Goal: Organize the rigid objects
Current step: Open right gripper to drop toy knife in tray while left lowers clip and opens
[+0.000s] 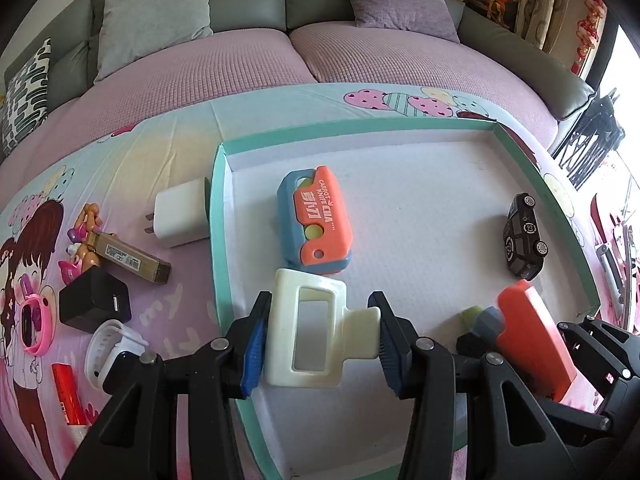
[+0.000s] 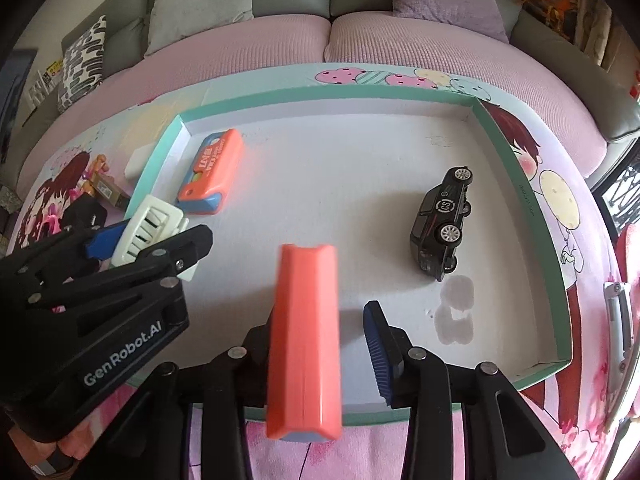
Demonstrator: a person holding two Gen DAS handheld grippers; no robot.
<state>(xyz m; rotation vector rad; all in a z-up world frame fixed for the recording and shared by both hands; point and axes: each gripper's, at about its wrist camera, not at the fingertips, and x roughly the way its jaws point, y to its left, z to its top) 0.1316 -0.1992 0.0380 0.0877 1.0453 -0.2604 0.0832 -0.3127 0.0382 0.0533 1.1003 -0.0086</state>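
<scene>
A teal-rimmed white tray (image 1: 219, 216) lies on the cartoon-print cloth. My left gripper (image 1: 318, 342) is shut on a cream plastic clip (image 1: 308, 332) over the tray's near left part; the clip also shows in the right wrist view (image 2: 148, 232). In the tray lie an orange-and-blue carrot knife toy (image 1: 316, 222) and a black toy car (image 1: 524, 236). In the right wrist view, my right gripper (image 2: 320, 344) stands open around a second orange carrot knife toy (image 2: 305, 340), which rests against the left finger with a gap to the right pad (image 2: 378, 354).
Left of the tray lie a white charger (image 1: 180, 216), a gold-brown box (image 1: 132, 258), a black charger (image 1: 94, 304), a white watch (image 1: 114, 350), a red tube (image 1: 68, 394) and pink toys (image 1: 34, 322). A sofa with cushions (image 1: 156, 12) stands behind.
</scene>
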